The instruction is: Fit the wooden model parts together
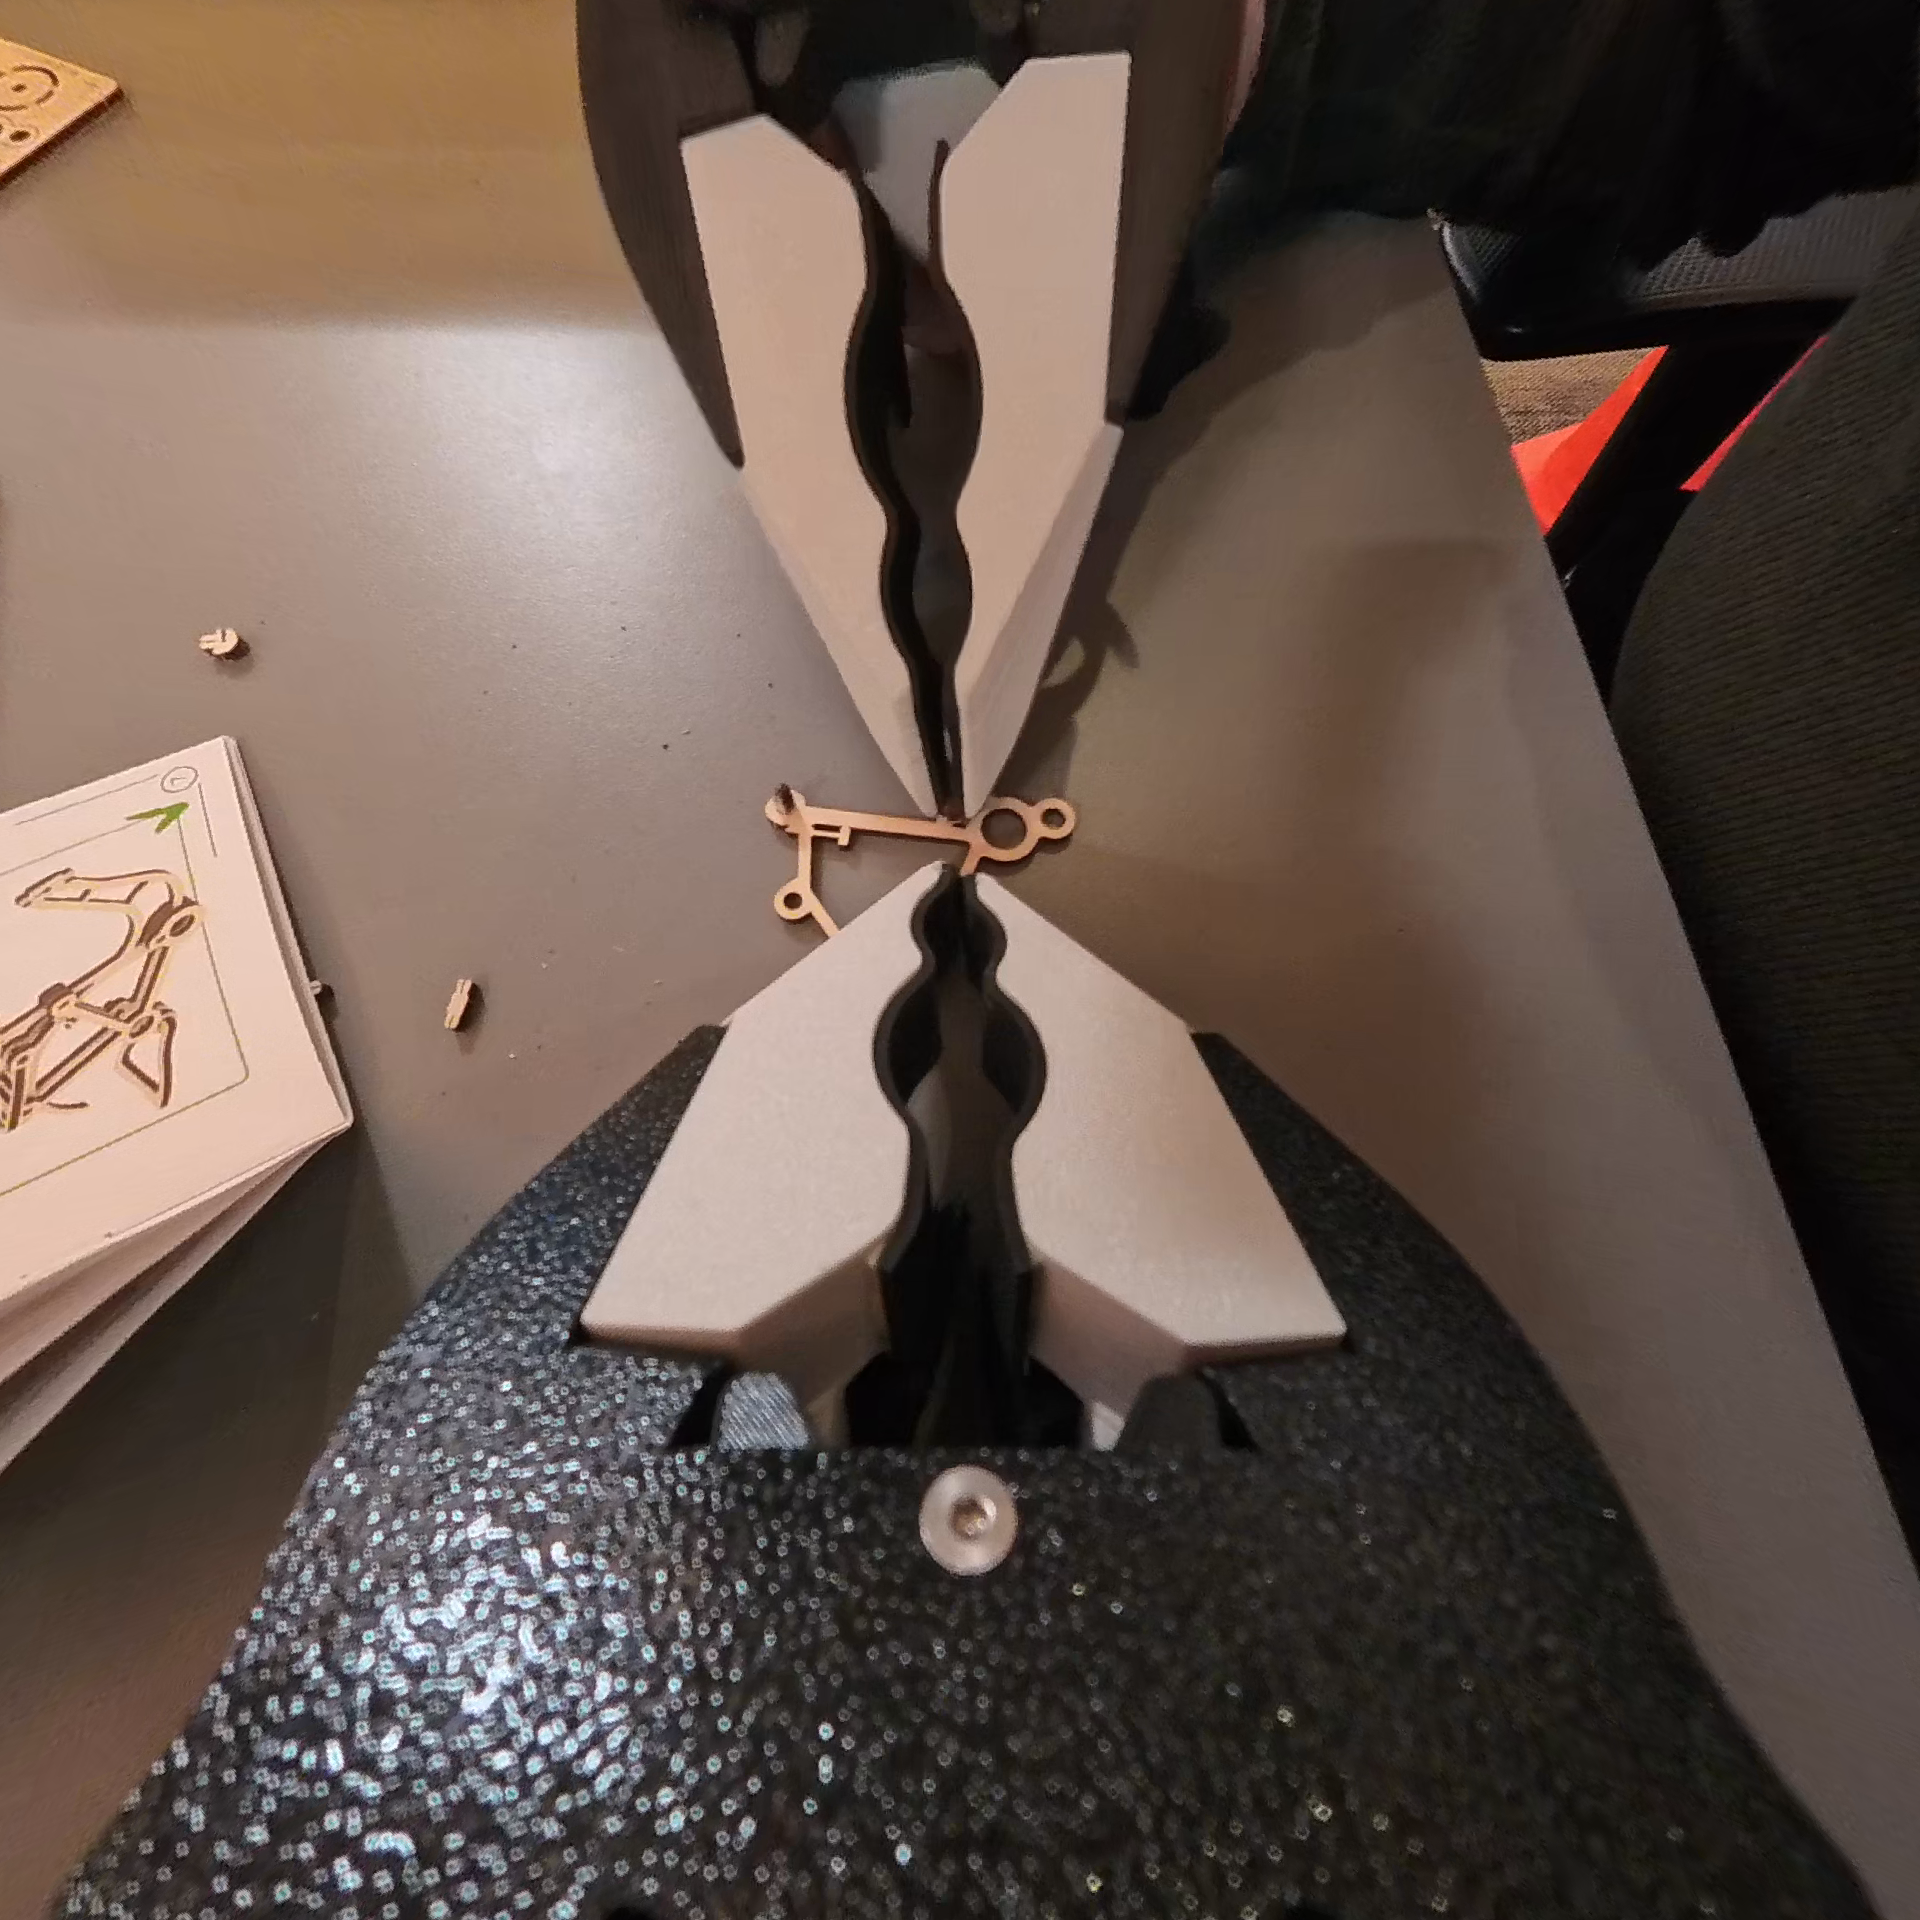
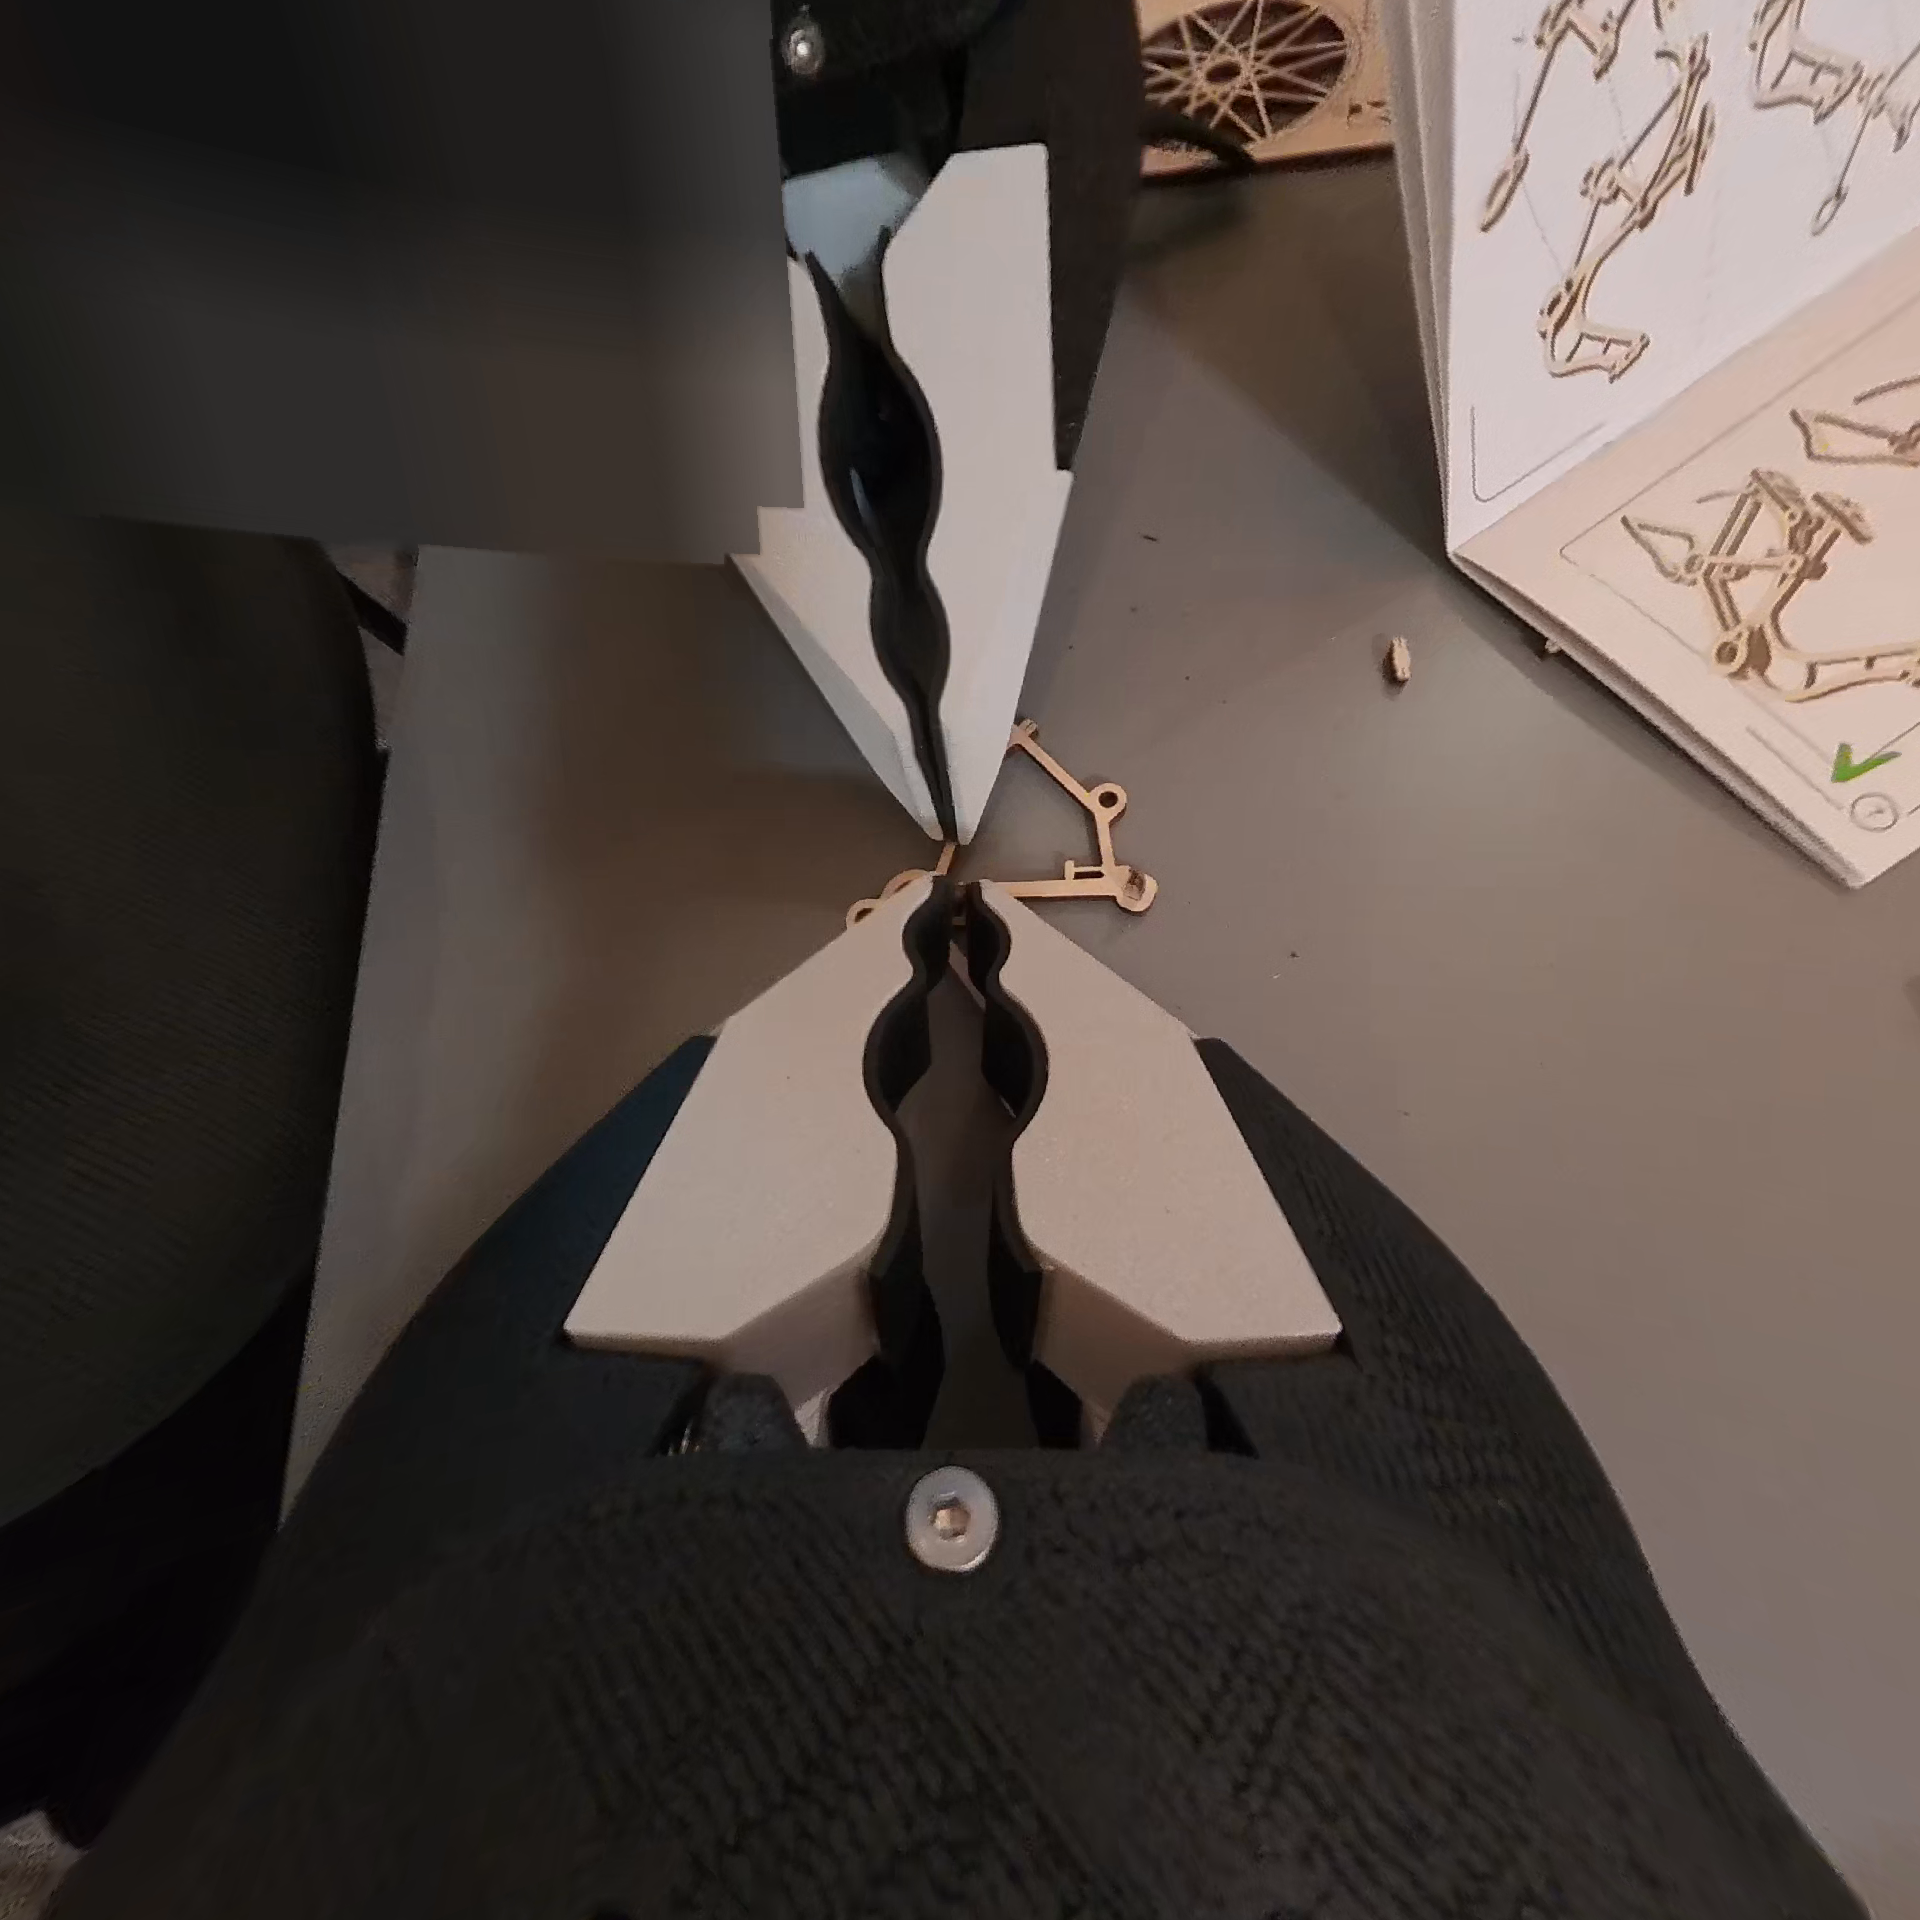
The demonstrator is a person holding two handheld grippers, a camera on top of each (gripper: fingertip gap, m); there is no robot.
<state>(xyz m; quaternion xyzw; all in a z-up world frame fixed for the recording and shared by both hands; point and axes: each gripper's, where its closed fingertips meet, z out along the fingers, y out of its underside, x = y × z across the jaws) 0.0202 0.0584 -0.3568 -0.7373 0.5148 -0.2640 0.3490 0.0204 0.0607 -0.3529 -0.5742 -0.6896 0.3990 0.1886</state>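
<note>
- Both claws meet tip to tip over the frame point(image 1: 894, 828), a flat wooden part lying on the table point(image 1: 520, 468).
- Left claw point(image 1: 951, 875): its jaws are closed, and nothing shows between the pads.
- Right claw point(image 2: 951, 888): it is closed to a hairline slit. A dark speck sits at its tip in the left wrist view, but I cannot tell whether that is a small piece held there.
- The frame's long bar runs crosswise to both claws. Seen from the left claw it passes side to side just ahead of the tips, with the big ring just right of them.
- A thinner strut slants back from the bar's left end and passes under the left claw's left finger.
- The right claw's tip appears to rest on the bar beside the big ring, so it looks slightly nearer. The left tip sits just short of the bar.
- Judgement: any fitting here has to come straight down onto the bar, since neither claw is lined up along it.
- Two loose pegs point(image 1: 220, 644) point(image 1: 459, 1006) lie well to the left of the left claw, near the booklet point(image 1: 156, 987).
</note>
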